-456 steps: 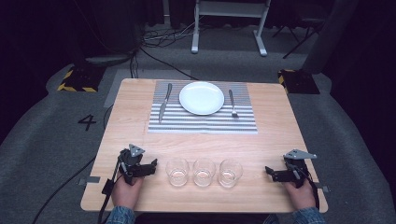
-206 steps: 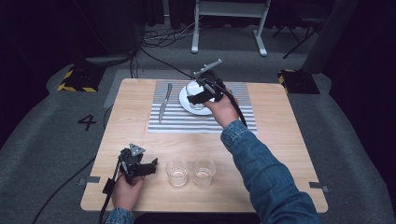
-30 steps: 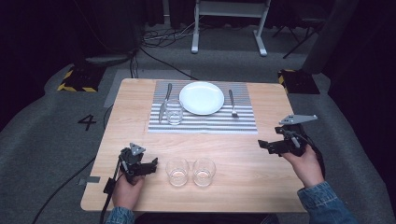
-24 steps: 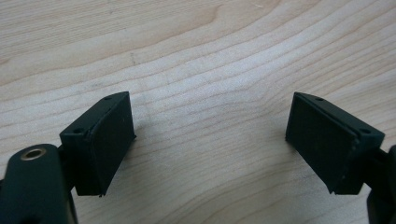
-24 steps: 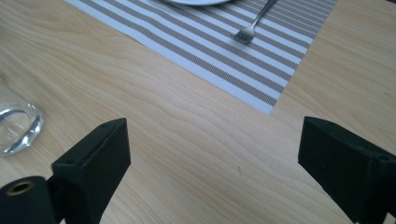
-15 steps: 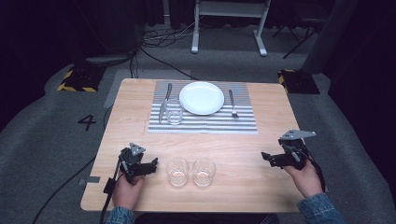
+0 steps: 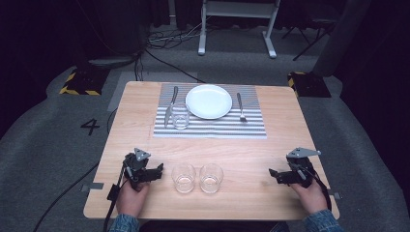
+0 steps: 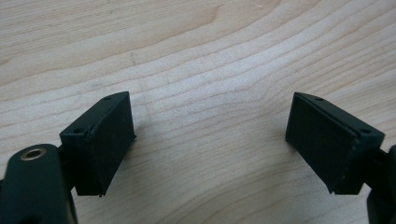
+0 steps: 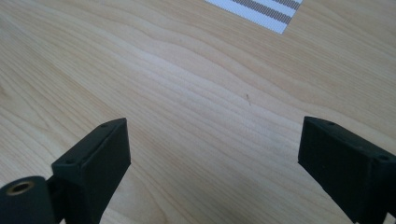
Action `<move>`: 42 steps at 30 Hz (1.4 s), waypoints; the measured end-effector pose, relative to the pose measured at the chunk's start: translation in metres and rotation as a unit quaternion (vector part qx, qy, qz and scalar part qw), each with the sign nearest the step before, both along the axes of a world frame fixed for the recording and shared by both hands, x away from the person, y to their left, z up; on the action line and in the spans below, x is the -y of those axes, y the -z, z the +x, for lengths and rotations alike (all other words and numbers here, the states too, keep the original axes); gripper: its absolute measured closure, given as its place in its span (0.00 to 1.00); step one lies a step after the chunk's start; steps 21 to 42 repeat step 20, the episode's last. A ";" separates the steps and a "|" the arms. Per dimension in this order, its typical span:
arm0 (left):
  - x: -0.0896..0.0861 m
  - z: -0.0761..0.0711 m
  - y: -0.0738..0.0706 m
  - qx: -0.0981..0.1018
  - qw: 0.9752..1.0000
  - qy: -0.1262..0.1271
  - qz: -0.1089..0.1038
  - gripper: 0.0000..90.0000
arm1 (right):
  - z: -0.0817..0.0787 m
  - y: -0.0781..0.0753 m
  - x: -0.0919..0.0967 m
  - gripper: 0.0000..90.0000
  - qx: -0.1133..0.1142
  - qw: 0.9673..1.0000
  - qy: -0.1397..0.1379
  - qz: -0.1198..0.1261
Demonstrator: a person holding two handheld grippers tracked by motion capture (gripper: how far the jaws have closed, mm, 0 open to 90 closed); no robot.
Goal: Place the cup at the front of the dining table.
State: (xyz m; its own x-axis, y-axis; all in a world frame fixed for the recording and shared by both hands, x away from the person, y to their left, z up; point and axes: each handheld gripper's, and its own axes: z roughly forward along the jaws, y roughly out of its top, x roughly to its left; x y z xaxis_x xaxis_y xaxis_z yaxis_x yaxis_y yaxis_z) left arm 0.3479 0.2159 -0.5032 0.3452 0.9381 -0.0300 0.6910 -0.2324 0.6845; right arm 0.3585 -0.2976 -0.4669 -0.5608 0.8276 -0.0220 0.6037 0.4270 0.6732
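Wooden counter [image 7: 145,125] is seen under both tools. At the left, the left tool [image 7: 157,171] is held low over the near edge with its jaws spread wide and nothing between them. Two glasses [image 7: 183,178] are stood side by side just right of it, near but apart. A third glass [image 7: 180,116] is set on the striped mat [image 7: 212,128], beside the knife [image 7: 169,106]. At the right, the right tool [image 7: 274,175] is held spread and empty, well apart from the glasses.

Dark studio lab — taped floor markings [image 7: 76,83], numbered grey mat [image 7: 90,126]
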 end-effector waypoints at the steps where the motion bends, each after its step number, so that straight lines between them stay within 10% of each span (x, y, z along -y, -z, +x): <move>1: 0.000 0.000 0.000 0.000 1.000 0.000 0.000 0.17 | -0.001 0.002 0.000 0.11 -0.004 1.000 0.003 0.001; 19: 0.000 0.000 0.000 0.000 1.000 0.000 0.000 0.17 | -0.012 0.036 0.005 0.08 0.040 0.999 0.031 0.009; 42: 0.000 0.000 0.000 0.000 1.000 0.000 0.000 0.17 | -0.012 0.036 0.005 0.08 0.040 0.999 0.031 0.009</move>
